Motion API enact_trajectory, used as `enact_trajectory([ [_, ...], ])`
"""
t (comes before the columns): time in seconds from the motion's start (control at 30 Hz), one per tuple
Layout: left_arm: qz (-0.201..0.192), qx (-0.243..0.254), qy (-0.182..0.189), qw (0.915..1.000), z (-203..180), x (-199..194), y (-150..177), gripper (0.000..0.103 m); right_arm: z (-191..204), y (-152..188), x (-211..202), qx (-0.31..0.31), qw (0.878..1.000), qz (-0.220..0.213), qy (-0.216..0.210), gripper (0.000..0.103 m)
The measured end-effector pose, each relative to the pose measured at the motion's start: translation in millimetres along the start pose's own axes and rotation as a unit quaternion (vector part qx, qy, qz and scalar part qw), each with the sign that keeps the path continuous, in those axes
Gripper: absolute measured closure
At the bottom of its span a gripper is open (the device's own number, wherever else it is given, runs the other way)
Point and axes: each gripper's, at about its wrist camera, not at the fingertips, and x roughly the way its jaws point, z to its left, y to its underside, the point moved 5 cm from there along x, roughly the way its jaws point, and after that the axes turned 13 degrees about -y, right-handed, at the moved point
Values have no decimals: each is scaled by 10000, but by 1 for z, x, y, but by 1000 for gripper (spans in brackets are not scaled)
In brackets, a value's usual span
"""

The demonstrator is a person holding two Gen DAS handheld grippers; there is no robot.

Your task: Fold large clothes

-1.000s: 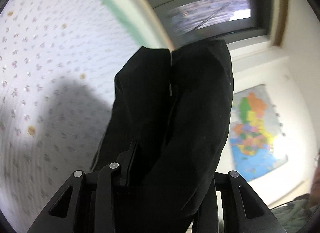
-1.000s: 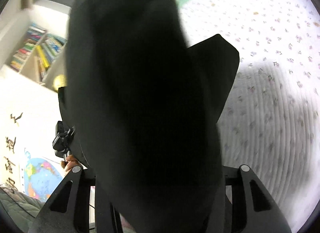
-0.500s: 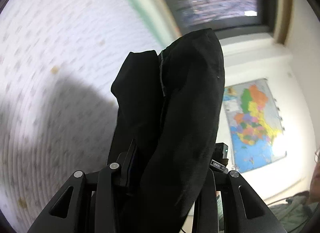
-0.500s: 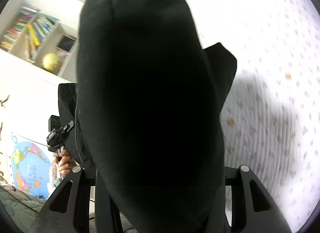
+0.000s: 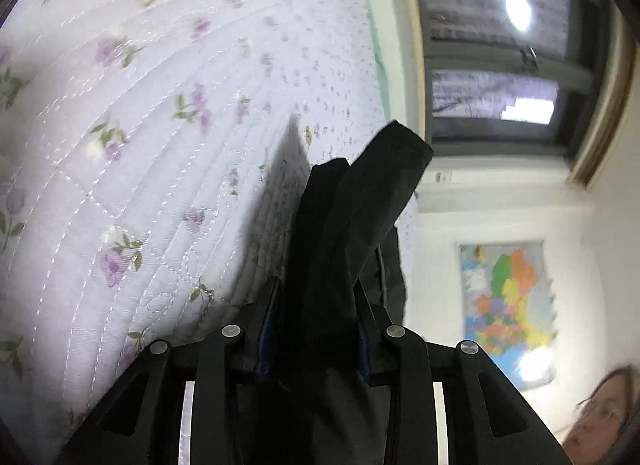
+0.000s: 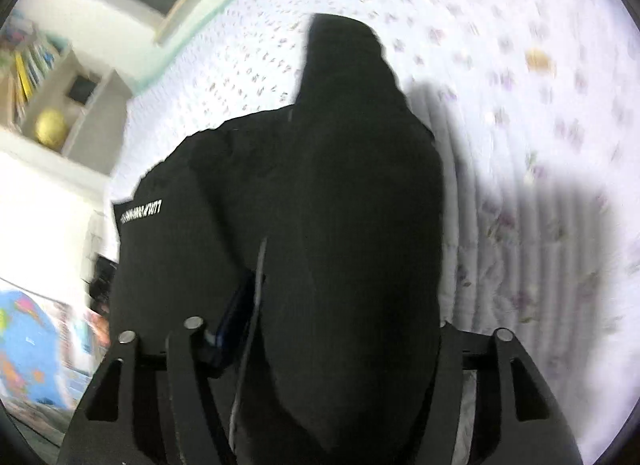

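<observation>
Both tongs have black cloth between their fingers. On the left gripper (image 5: 316, 305) the blue-padded fingers are pinched tight on a bunched fold of the black garment (image 5: 352, 225), which stands up from the grip in two thick, creased ridges, its squared end tilting toward the window (image 5: 492, 65). On the right gripper (image 6: 320, 345) the jaws are opening with the same garment (image 6: 328, 205) still draped between and over them; one blue pad (image 6: 236, 317) shows bare at the left of the cloth, so the grip there looks loosened. Seen from this side the fabric is matte and heavy, with a pale edge seam and a small strip of white lettering (image 6: 142, 213) on a flap. It hangs just above the quilted floral bedspread (image 5: 140, 125), casting a dark shadow on it. Beyond are a wall map (image 5: 508, 301), a bookshelf (image 6: 60, 97) and part of a person (image 5: 600, 417).
</observation>
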Motion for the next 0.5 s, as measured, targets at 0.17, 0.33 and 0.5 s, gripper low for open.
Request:
enact_trajectory([
  [0.17,-403,581,-440,9965,-11,-20,5,68,-12,0,-11,33,9982,-566,-193,35],
  [0.33,-1311,1621,-1686,9634,-46,-93,31,68,18,25,-71,-596,9851,-1280,981,29],
  [0.5,-1662,2876,-2291,9150,-126,-109,86,56,103,41,-114,-1407,9680,-1646,1271,27],
])
